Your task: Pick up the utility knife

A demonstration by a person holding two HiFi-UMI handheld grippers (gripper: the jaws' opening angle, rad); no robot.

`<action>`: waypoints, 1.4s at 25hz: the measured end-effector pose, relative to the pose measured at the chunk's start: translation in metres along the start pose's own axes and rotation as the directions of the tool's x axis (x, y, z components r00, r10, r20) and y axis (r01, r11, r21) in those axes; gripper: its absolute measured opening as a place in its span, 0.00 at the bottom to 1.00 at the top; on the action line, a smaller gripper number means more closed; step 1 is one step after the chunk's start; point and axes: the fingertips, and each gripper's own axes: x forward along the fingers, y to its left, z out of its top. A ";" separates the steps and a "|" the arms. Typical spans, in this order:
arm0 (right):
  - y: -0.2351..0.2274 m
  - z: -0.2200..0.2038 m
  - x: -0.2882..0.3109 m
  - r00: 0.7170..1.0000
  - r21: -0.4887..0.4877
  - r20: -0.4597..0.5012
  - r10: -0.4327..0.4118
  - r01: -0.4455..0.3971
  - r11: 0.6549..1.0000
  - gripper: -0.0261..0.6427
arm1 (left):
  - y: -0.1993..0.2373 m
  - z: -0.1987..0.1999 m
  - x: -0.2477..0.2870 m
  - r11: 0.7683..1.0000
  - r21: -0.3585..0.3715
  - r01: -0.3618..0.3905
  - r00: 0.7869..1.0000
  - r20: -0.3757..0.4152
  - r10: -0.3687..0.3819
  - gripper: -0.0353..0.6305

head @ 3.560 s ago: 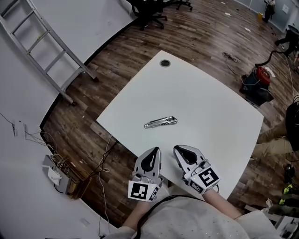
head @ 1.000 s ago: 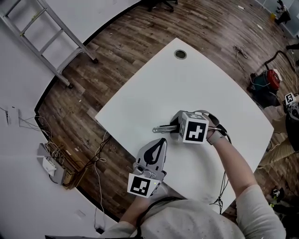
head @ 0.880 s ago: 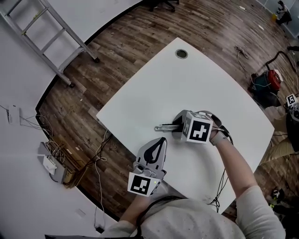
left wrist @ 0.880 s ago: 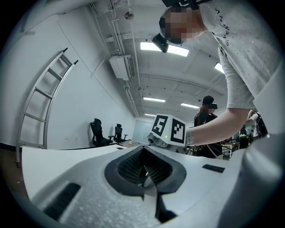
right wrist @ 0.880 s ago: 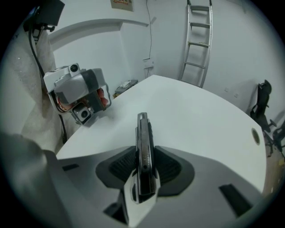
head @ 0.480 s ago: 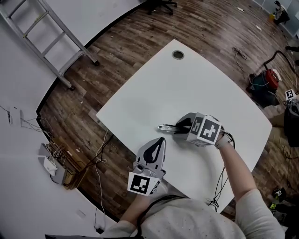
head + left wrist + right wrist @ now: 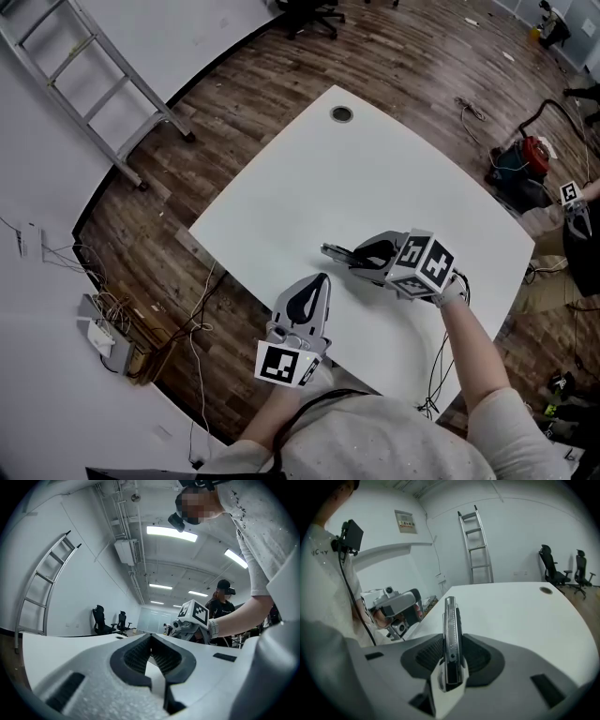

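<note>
The silver utility knife (image 7: 336, 251) sticks out to the left from my right gripper (image 7: 364, 255), which is shut on it and holds it a little above the white table (image 7: 375, 169). In the right gripper view the knife (image 7: 450, 630) stands on edge between the dark pads, its tip pointing away over the table. My left gripper (image 7: 322, 278) hovers at the table's near edge, shut with nothing in it, pointing level across the top. From the left gripper view (image 7: 150, 637) the right gripper's marker cube (image 7: 194, 613) shows ahead.
A round cable hole (image 7: 341, 113) sits near the table's far corner. An aluminium ladder (image 7: 84, 84) leans at the upper left. Office chairs (image 7: 309, 14) stand beyond the table, a red machine (image 7: 525, 155) and cables (image 7: 122, 328) lie on the wood floor. Another person (image 7: 224, 602) stands behind.
My right gripper has risen off the table with the knife in it, rolled its wrist and drifted right. The left gripper has shifted only slightly.
</note>
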 end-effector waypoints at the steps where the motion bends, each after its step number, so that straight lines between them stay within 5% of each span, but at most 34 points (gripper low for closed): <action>1: 0.003 0.002 -0.005 1.000 0.018 0.026 0.000 -0.001 1.000 0.24 | -0.003 0.003 -0.001 1.000 0.001 0.003 1.000 0.002 -0.003 0.06; 12: 0.041 0.010 -0.054 0.969 0.174 0.247 -0.023 -0.021 0.984 0.24 | -0.038 0.027 -0.010 1.000 0.010 0.009 1.000 0.016 -0.009 0.06; 23: 0.084 0.025 -0.093 0.899 0.288 0.433 -0.064 -0.070 0.955 0.24 | -0.060 0.056 -0.021 1.000 0.020 -0.008 0.999 0.031 0.007 0.06; 30: 0.092 0.033 -0.115 0.829 0.360 0.551 -0.098 -0.130 0.924 0.24 | -0.067 0.072 -0.011 1.000 0.016 -0.001 0.999 0.054 0.000 0.06; 35: 0.088 0.031 -0.117 0.810 0.377 0.573 -0.125 -0.124 0.918 0.24 | -0.058 0.074 -0.011 0.999 0.018 -0.027 0.998 0.056 0.026 0.06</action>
